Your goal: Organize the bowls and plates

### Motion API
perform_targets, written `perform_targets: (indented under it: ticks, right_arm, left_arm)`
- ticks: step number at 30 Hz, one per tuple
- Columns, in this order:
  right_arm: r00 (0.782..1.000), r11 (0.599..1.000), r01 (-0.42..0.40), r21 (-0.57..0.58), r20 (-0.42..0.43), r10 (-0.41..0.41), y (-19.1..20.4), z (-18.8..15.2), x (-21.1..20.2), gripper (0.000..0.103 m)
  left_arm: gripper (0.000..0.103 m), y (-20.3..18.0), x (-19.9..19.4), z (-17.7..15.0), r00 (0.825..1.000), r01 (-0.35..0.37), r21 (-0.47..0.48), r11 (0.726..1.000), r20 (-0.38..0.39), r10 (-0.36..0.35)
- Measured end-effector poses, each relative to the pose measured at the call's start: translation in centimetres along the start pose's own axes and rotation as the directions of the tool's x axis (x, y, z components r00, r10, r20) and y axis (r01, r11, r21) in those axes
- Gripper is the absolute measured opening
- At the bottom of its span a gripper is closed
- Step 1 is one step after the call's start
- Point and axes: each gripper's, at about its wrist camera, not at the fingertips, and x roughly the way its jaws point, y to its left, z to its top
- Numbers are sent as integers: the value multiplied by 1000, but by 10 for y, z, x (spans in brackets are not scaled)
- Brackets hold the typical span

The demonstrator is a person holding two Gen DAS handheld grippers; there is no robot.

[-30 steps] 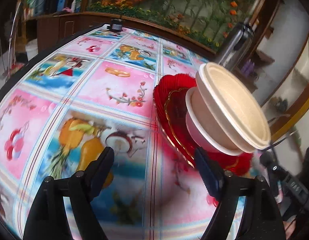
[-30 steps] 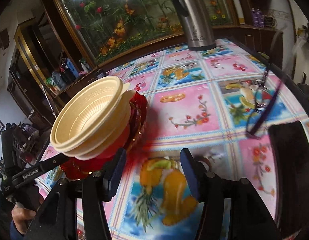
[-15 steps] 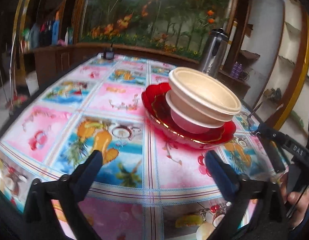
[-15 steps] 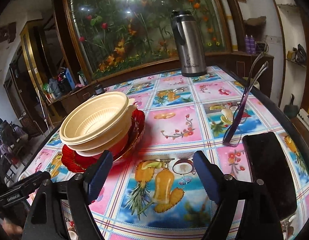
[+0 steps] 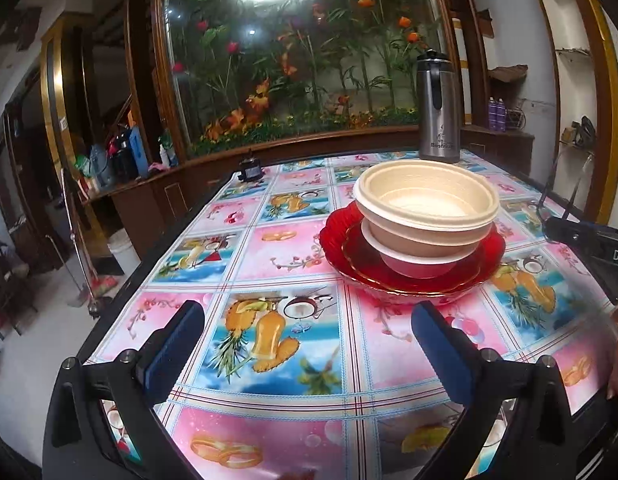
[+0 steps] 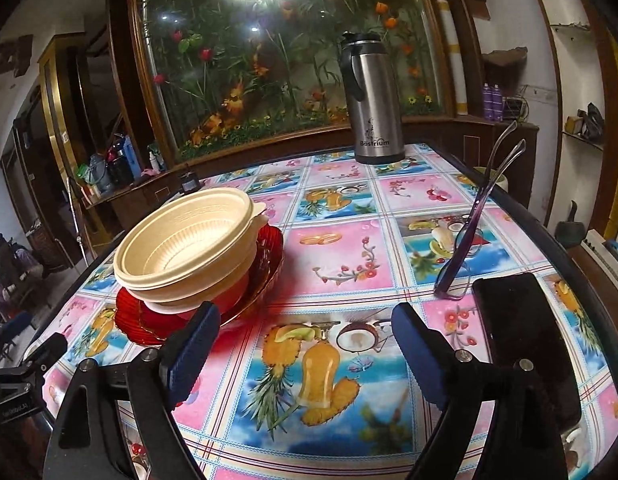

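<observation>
Steel flask reads "Bestrium"; other gripper shows "DA", rest cut off.

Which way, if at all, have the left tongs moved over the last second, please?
Yes: the left tongs pulled back from the red plate, which now sits farther ahead, and levelled out.

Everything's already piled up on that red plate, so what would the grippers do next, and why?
Probably hold both back and finish. The cream bowls sit nested on the red plates, one tidy stack on the table. The left gripper and right gripper are both open, empty and clear of it, so nothing seems left to sort.
</observation>
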Motion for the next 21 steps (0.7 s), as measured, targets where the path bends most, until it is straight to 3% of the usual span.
perform_targets:
  ticks: [6, 10, 13, 17, 21]
  right_arm:
    - [999, 998, 34, -49, 9, -34, 9, 0, -1, 93]
    - [999, 994, 53, -92, 20, -51, 18, -1, -2, 93]
    - [998, 993, 48, -108, 43, -44, 23, -3, -6, 93]
    - [998, 994, 18, -109, 62, -11, 31, -6, -8, 93]
    - [999, 994, -12, -105, 37, 16, 35, -4, -1, 93]
  left_arm:
    - [103, -11, 6, -2, 991, -137, 52, 989, 8, 137]
    - [103, -15, 18, -2, 995, -85, 69, 994, -40, 88]
    - [103, -14, 25, 2, 993, -96, 48, 994, -66, 99]
    - [103, -10, 39, 9, 991, -27, -8, 1000, -129, 26]
    - [103, -12, 56, 5, 983, -47, 0, 999, -176, 46]
